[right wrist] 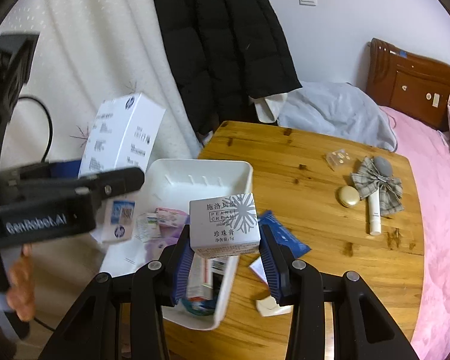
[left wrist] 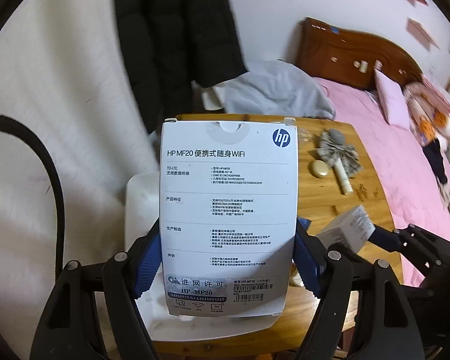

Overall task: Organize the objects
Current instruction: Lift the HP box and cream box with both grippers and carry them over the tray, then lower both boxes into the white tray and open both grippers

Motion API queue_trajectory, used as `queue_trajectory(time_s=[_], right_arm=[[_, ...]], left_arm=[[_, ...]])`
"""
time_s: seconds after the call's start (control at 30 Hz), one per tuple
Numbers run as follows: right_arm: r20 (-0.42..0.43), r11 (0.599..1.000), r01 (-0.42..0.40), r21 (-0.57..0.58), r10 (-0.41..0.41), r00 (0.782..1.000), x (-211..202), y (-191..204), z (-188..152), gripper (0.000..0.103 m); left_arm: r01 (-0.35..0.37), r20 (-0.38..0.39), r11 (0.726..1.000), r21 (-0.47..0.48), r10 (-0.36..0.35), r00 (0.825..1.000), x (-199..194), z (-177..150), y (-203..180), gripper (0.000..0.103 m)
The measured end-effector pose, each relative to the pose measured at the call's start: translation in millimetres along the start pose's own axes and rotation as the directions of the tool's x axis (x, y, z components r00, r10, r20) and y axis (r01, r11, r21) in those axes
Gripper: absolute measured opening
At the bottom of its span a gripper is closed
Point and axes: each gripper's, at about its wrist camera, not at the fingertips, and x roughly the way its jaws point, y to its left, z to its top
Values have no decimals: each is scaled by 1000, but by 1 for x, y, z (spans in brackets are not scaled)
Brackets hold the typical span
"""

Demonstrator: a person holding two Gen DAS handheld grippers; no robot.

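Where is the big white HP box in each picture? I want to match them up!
Left wrist view: the HP box fills the middle, upright, clamped by the left gripper.
Right wrist view: the same box is at the left, tilted, above the white bin.
Shared landmark: the gold oval case on the wooden table.

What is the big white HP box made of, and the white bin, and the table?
HP box: probably thin cardboard, smooth printed face, folded edges. White bin: looks like moulded plastic, slightly glossy, rounded rim. Table: wood, visible grain and dark knots, varnished.
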Motion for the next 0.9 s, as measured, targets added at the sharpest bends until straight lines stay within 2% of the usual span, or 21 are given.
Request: queue_trajectory(time_s=[0.13, 0.27, 0.4, 0.6, 0.9], right_arm=[[-8, 1000, 0, 4, 0, 1000, 2, 28, 3, 43], [-29, 999, -11, -48, 10, 1000, 13, 57, -3, 43], [-51, 995, -11, -94, 7, 999, 23, 78, -7, 43], [-70, 996, -13, -92, 6, 998, 33, 85, -6, 44], [-109, 998, -8, -66, 0, 994, 45, 78, -6, 44]], left_arm=[[-45, -14, 998, -47, 44, 999, 1, -5, 27, 79], [-81, -29, 996, -44, 80, 996, 7, -5, 40, 79], [-84, -35, 996, -34, 82, 996, 10, -4, 46, 79], [-79, -66, 997, -17, 78, 995, 22, 0, 47, 80], [-62, -152, 998, -5, 61, 987, 42, -6, 49, 80]])
